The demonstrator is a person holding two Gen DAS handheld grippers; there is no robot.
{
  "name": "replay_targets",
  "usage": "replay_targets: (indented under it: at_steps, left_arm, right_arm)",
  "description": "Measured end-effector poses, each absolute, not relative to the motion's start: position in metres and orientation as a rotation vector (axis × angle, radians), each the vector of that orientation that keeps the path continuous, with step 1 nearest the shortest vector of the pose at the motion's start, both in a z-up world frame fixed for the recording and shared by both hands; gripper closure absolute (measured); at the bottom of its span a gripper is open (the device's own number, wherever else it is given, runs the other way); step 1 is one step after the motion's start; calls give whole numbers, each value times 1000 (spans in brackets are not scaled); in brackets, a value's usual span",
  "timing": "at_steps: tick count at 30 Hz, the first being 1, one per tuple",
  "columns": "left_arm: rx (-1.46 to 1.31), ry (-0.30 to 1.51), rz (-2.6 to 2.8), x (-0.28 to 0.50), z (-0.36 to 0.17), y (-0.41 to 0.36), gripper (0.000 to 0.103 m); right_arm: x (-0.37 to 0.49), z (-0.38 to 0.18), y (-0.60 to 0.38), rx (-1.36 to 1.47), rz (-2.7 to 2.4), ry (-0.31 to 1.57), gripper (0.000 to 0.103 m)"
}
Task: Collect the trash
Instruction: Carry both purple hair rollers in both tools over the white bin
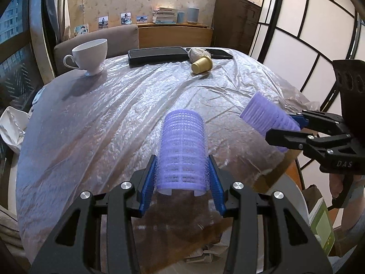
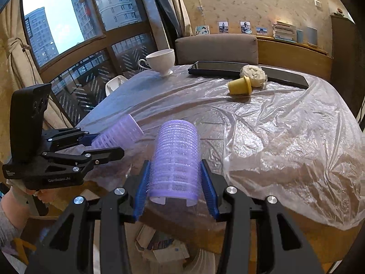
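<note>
My left gripper (image 1: 182, 182) is shut on a purple hair roller (image 1: 182, 150) and holds it above the near edge of the plastic-covered table (image 1: 114, 118). My right gripper (image 2: 175, 182) is shut on a second purple hair roller (image 2: 175, 155) near the table's front edge. Each gripper shows in the other's view: the right one (image 1: 289, 127) with its roller (image 1: 269, 116), the left one (image 2: 100, 146) with its roller (image 2: 118, 132). A yellow cup (image 1: 202, 65) lies on its side by a crumpled paper ball (image 1: 196, 53) at the far side.
A white teacup (image 1: 90, 56) stands at the far left. Black flat trays (image 1: 157, 56) lie along the far edge. A bin with paper scraps (image 2: 164, 251) sits below the table's front edge. A brown chair (image 2: 216, 48) stands behind the table.
</note>
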State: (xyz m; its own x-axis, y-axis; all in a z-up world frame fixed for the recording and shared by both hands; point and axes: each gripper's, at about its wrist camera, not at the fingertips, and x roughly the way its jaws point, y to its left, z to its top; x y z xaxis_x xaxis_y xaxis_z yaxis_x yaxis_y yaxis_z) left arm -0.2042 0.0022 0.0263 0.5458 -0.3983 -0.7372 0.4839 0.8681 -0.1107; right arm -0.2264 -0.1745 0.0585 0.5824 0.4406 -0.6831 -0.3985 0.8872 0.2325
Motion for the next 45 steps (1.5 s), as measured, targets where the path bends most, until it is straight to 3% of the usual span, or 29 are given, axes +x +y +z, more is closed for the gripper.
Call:
replay_targets:
  at_steps: [45]
  left_arm:
    - [111, 881, -595, -299, 19, 9, 58]
  right_arm:
    - [-310, 48, -171, 48, 608, 862, 60]
